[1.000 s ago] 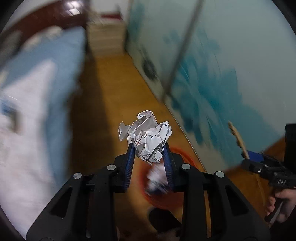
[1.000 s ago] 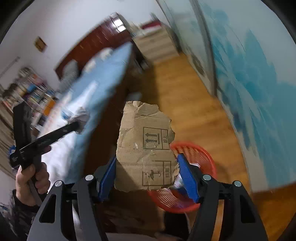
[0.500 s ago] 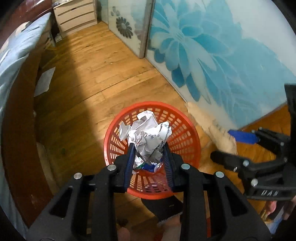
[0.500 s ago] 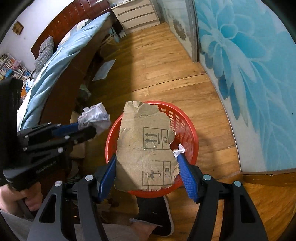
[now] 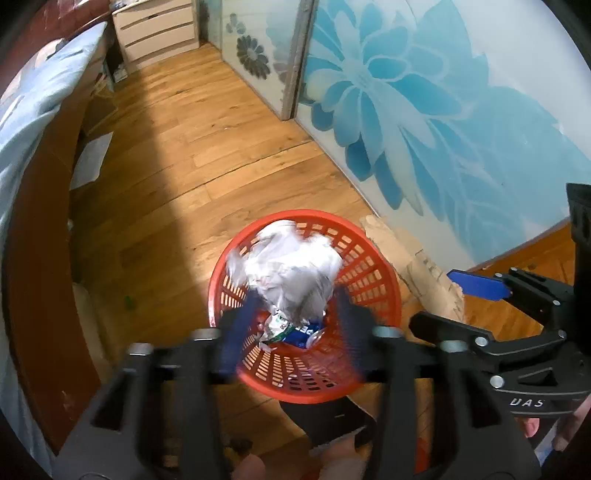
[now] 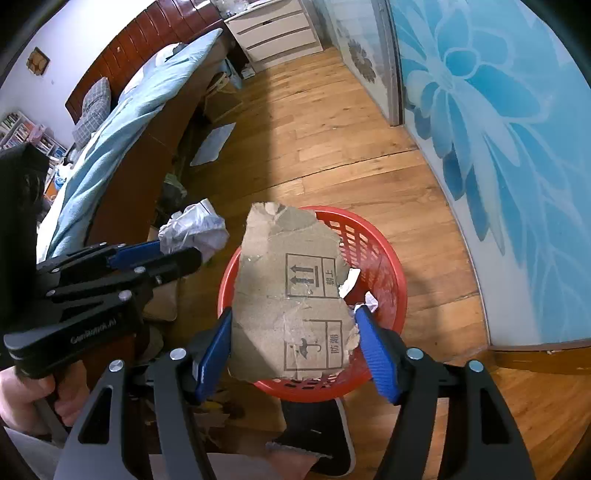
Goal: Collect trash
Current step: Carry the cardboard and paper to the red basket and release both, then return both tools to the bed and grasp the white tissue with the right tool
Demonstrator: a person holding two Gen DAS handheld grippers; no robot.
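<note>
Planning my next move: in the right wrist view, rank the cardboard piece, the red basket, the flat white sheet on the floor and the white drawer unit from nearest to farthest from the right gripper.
1. cardboard piece: between the right gripper's fingers.
2. red basket: just beyond, underneath.
3. white sheet: mid-floor, left, by the bed.
4. drawer unit: far end, top.

Wooden floor (image 5: 229,155), blue-flowered wall panels (image 5: 424,110), bed (image 6: 129,110), white drawers (image 6: 277,29).

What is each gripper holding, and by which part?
Both jaws have just been opening. The crumpled paper ball sits loose between the left gripper's jaws; the torn cardboard piece stands between the right gripper's at its lower side edges, apparently released.
</note>
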